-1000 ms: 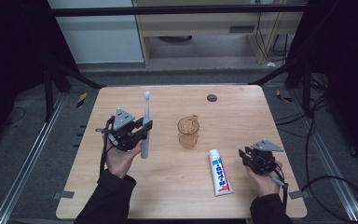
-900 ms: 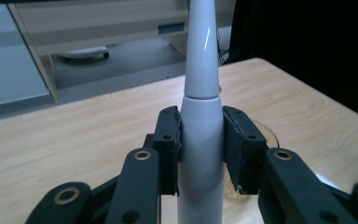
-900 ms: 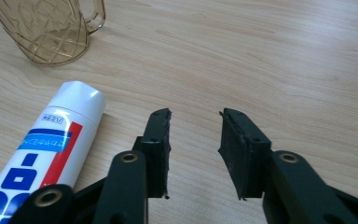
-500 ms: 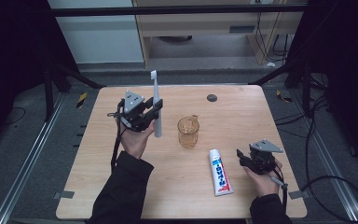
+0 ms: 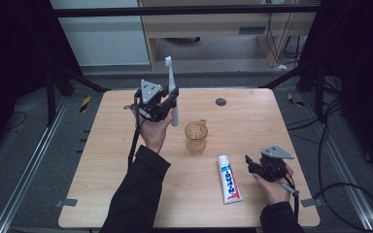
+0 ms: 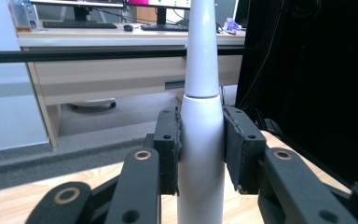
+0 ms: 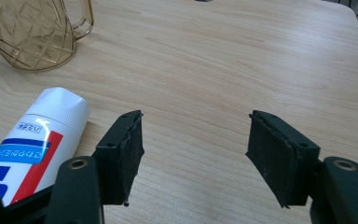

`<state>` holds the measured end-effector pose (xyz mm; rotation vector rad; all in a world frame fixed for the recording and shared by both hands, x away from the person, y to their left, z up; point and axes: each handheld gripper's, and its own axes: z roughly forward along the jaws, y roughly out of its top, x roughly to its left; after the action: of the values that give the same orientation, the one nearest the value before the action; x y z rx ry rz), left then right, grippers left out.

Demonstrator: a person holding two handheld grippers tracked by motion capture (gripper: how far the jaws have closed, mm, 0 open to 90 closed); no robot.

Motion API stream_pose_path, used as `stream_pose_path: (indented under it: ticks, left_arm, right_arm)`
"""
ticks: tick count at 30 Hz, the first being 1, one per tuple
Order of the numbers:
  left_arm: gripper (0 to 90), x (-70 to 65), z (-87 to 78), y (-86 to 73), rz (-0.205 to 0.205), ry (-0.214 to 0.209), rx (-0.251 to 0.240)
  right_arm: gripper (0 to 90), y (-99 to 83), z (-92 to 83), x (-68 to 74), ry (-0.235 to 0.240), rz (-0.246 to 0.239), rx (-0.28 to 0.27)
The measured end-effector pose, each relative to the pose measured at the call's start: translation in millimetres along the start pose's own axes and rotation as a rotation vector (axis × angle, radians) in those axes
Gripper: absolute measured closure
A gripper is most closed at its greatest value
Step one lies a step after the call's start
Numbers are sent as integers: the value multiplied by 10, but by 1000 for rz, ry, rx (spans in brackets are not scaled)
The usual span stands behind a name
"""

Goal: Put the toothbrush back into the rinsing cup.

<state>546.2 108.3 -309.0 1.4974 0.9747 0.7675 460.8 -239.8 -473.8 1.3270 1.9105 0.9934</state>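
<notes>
Pinching the white electric toothbrush (image 5: 172,92) by its thick body, upright, brush head pointing up, well above the wooden table (image 5: 102,160). Pressing on both sides of the handle with the pads of the left gripper (image 5: 171,103), seen close in the left gripper view with no gap between pad and handle.

Carrying it up and away over the last second: now hanging over the far left part of the table, beyond and to the left of the amber glass mug (image 5: 195,137), instead of low beside that mug as a second ago. Keeping the same grip and much the same upright tilt throughout, so probably bringing the brush to a working height rather than setting it down.

Spreading the jaws of the right gripper (image 5: 248,163) at the same time: having just been opening, now standing wide apart in the right gripper view with nothing between them, only bare wood. Resting near the front right corner, just to the right of the toothpaste tube (image 5: 229,178), without touching it. Leaving that tube lying flat, white cap towards the mug.

Judging from this: readying the free gripper for a grab at the tube, with the brush already raised and waiting. Needing next a short move sideways onto the tube before any closing.

Leaving the small dark disc (image 5: 220,101) at the far edge untouched.
</notes>
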Motion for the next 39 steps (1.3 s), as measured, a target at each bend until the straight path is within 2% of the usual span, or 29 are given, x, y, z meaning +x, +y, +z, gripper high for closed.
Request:
stream_pose_path:
  ticks: [8, 15, 22, 39]
  left_arm:
    - [674, -136, 193, 52, -8, -6, -38]
    - [674, -248, 320, -19, -5, -21, -25]
    - [674, -316, 340, -127, -3, -43, -21]
    - [674, -357, 305, -419, 5, -67, 6]
  right_arm:
    - [341, -3, 8, -4, -3, -6, -4]
    - [334, -7, 3, -11, -8, -16, -7]
    - [332, -11, 11, -3, -11, -21, -7]
    - [332, -17, 16, 1, -16, -24, -3]
